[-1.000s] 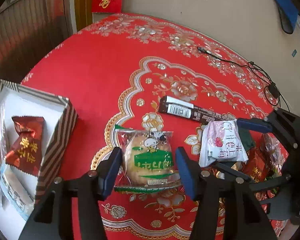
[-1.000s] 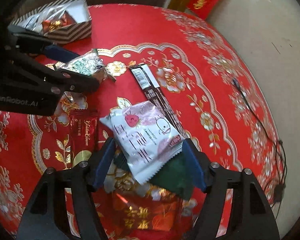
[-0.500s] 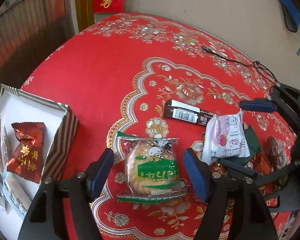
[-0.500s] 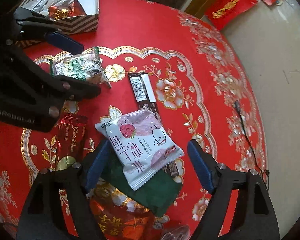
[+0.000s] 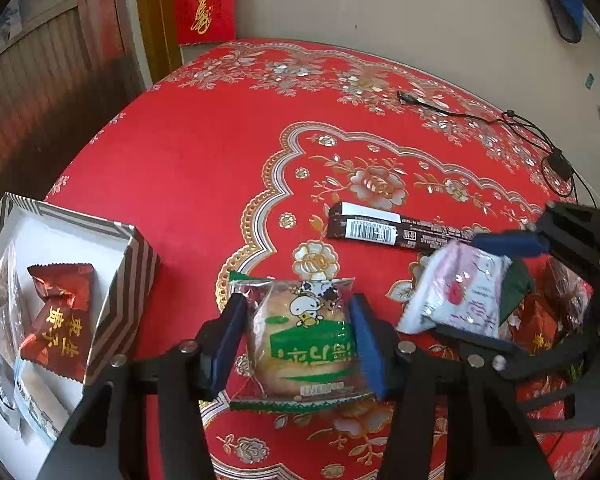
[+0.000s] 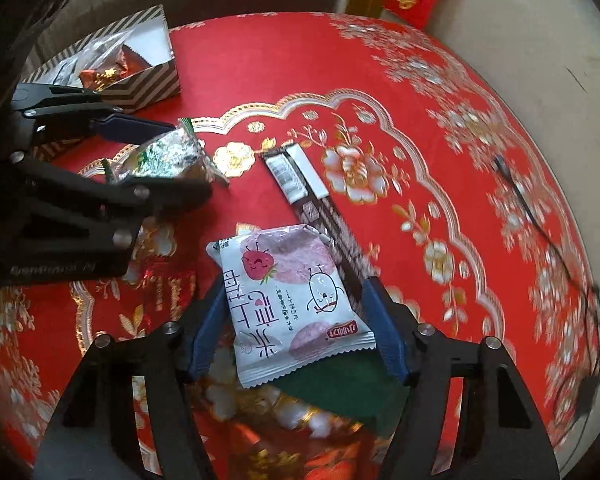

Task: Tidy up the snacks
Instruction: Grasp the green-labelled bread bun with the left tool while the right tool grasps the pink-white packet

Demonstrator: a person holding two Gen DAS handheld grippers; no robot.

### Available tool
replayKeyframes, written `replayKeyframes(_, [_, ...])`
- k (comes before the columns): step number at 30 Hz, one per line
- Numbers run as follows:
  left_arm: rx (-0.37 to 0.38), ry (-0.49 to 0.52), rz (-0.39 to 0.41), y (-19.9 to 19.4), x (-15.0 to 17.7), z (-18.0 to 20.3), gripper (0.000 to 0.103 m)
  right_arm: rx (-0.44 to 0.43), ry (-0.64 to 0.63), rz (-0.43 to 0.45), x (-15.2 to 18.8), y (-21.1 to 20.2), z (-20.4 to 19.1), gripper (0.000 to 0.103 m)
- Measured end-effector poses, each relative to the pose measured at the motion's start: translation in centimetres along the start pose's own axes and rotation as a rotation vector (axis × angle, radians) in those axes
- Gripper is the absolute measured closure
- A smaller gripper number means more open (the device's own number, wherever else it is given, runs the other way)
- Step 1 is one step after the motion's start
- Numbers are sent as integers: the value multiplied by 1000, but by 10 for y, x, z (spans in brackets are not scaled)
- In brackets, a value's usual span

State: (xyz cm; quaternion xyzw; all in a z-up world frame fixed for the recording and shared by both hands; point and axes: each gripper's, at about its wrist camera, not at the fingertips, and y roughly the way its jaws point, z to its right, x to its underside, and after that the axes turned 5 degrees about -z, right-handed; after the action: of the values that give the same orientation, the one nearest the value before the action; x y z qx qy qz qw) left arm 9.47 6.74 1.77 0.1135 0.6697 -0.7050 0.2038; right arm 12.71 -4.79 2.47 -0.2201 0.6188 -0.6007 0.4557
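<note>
In the left wrist view, the left gripper [image 5: 296, 340] points down at the red tablecloth [image 5: 204, 168], and its jaws have just been closing. The blue pads now touch both sides of the green-labelled cake packet [image 5: 306, 340], so the packet is clamped between them. At about 9 o'clock from this packet stands the striped box [image 5: 118, 280], with a red candy [image 5: 58, 316] inside. At 1 o'clock lies the dark chocolate bar [image 5: 396, 232], and at 3 o'clock the right gripper [image 5: 476, 292] is around a white and pink packet [image 5: 456, 292]. A black cable [image 5: 512, 124] lies far away at 1 o'clock. In the right wrist view, the right gripper [image 6: 296, 328] has also just been closing its jaws, and they stand half open against the two edges of the white strawberry packet [image 6: 292, 304], which it grips. This packet rests on a dark green packet [image 6: 340, 380]. The chocolate bar [image 6: 300, 180] is at 12 o'clock, touching the white packet's corner. The left gripper [image 6: 168, 160] with the cake packet [image 6: 168, 154] is at 10 o'clock, and the striped box [image 6: 148, 80] is further at 11 o'clock.
</note>
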Motion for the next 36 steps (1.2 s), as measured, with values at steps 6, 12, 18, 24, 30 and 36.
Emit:
replayKeyframes(6, [2, 19, 16, -7, 8, -1, 52, 40, 129, 76, 24, -33, -9, 36])
replayKeyframes(12, [39, 44, 58, -32, 22, 3, 52, 28, 287, 160, 55, -66, -20, 36])
replayKeyframes(18, [62, 78, 90, -58, 40, 0, 52, 18, 385, 212, 75, -78, -44, 36])
replayKeyframes(24, [62, 97, 139, -86, 56, -10, 52, -20, 457, 283, 79, -90, -64, 36])
replayKeyframes(30, [56, 83, 165, -103, 66, -32, 52, -40, 478, 334, 72, -100, -86, 36])
replayKeyframes(36, [26, 53, 179, -113, 71, -64, 52, -79, 479, 354, 56, -95, -106, 36])
